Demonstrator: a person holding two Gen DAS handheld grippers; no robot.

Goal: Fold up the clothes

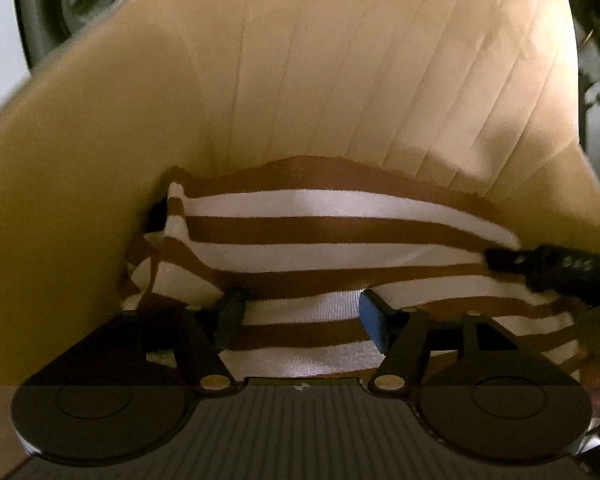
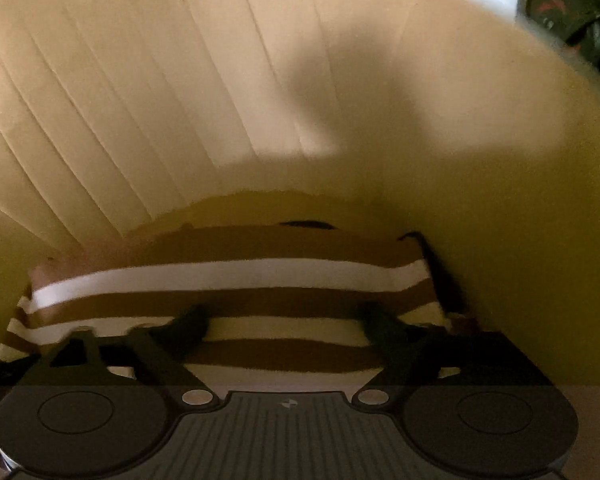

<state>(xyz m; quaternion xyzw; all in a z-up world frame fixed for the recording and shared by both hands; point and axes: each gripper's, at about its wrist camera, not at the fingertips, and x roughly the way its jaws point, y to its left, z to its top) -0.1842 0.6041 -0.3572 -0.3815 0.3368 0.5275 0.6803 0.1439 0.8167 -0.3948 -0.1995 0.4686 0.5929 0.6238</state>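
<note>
The brown-and-white striped garment [image 1: 320,252] lies bunched on the seat of a tan upholstered chair [image 1: 340,60]. The left hand-held gripper [image 1: 300,316] hangs over its near edge, fingers spread wide, striped cloth between them but nothing clamped. The right hand-held gripper [image 2: 284,332] sits just as wide over the same stripes [image 2: 228,280], grasping nothing.

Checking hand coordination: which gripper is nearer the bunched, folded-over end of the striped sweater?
Left. The left gripper sits over the striped sweater, just beside its bunched end; the right gripper is at the sweater's opposite end.
</note>
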